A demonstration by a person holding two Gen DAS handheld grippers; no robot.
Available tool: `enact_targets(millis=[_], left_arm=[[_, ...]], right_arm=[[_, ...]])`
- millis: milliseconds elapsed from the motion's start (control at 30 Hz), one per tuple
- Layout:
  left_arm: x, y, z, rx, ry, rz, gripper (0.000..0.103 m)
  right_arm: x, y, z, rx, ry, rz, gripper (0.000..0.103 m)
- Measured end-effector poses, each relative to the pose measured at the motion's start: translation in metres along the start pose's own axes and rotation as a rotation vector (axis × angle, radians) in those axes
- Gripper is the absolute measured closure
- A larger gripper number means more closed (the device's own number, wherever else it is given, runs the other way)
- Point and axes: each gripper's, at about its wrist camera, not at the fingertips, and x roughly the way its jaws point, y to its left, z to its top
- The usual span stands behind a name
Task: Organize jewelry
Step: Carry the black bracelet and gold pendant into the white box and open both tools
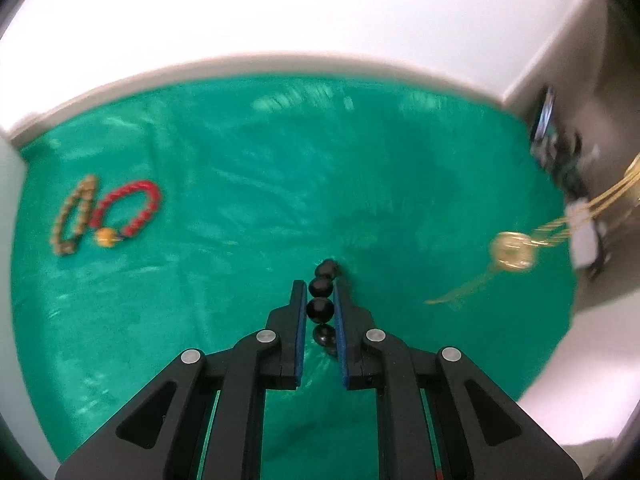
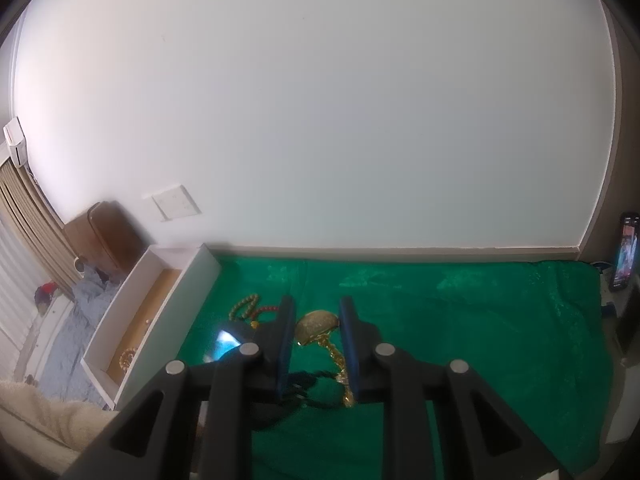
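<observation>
My left gripper (image 1: 319,288) is shut on a black bead bracelet (image 1: 320,308), held above the green cloth (image 1: 260,184). A tan bead bracelet (image 1: 72,216) and a red bead bracelet (image 1: 128,208) lie on the cloth at the far left. A gold necklace with a round pendant (image 1: 512,250) hangs in the air at the right. In the right wrist view the gold necklace (image 2: 320,326) hangs between the fingers of my right gripper (image 2: 316,308); its chain runs by the right finger. The tan bracelet (image 2: 244,306) and the red bracelet (image 2: 266,310) lie beyond.
A white open drawer (image 2: 132,320) with a wooden bottom stands at the cloth's left edge and holds a gold piece (image 2: 128,358). A phone (image 2: 624,256) stands at the far right. A white wall (image 2: 320,120) rises behind the table. A bed (image 2: 60,320) lies left.
</observation>
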Motion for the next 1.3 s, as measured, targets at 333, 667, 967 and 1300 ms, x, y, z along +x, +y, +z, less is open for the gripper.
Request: enact_targets(millis=[333,667,967,1300], left_arm=[[-0.142,0.092,-0.011,-0.217,-0.153,0.069,0.092],[-0.284,0.205,-0.077,-0.482,-0.297,0.345,0.092],[-0.319,0.295,-0.139,-0.69,-0.285,0.508,0.092],[-0.276,0.334,-0.191,-0.839,-0.188,0.507,0.092]], right_arm=[[0.029,0.039,0.024,-0.112,0.021,0.128,0.08],[0.078,0.158,0.068,-0.314,0.057,0.436,0.08],[0.146,0.294,0.08,-0.49,0.155,0.653,0.08],[0.234,0.405,0.019,-0.653,0.357,0.712,0.081]])
